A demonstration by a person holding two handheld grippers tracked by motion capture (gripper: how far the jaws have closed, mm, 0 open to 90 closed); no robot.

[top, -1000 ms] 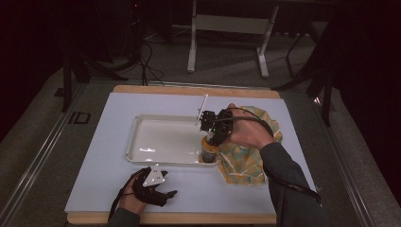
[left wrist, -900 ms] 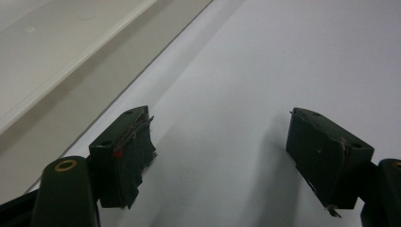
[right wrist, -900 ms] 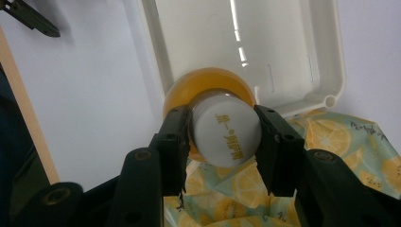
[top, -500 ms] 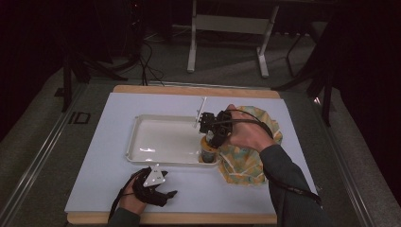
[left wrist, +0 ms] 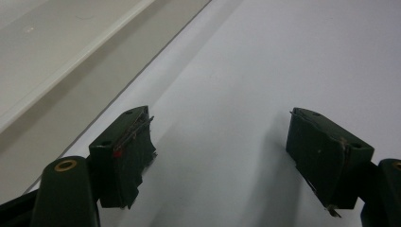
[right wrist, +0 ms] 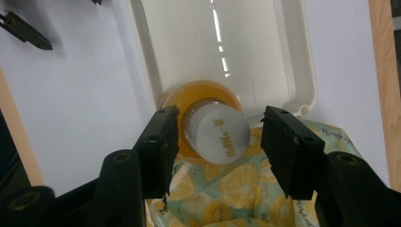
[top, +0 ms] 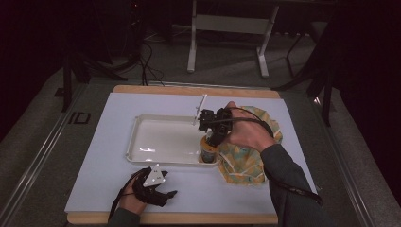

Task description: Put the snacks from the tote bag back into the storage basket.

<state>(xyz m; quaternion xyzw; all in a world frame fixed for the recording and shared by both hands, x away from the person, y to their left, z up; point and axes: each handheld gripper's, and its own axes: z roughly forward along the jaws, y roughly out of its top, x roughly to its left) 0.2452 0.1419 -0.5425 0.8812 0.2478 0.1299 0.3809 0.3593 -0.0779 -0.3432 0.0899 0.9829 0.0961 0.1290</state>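
Note:
A small bottle [right wrist: 220,135] of orange liquid with a white cap stands upright in the near right corner of the white tray [top: 137,142]. From above, my right gripper [right wrist: 220,142] points down over it. Its jaws have just been opening and now stand on either side of the cap with a gap on both sides. The high view shows that gripper [top: 209,137] right above the bottle [top: 207,152]. My left gripper [top: 165,195] rests on the white mat in front of the tray. In its own view the left gripper [left wrist: 222,161] is open with nothing between the jaws.
A lemon-print cloth [top: 246,163] lies on the mat [top: 94,156] right of the tray, partly under my right hand. The tray's rim [left wrist: 71,66] runs past the left gripper's upper left. A wooden table edge [top: 189,218] borders the mat.
In the high view the right hand stays over the bottle with hardly any shift. The left gripper lies where it was.

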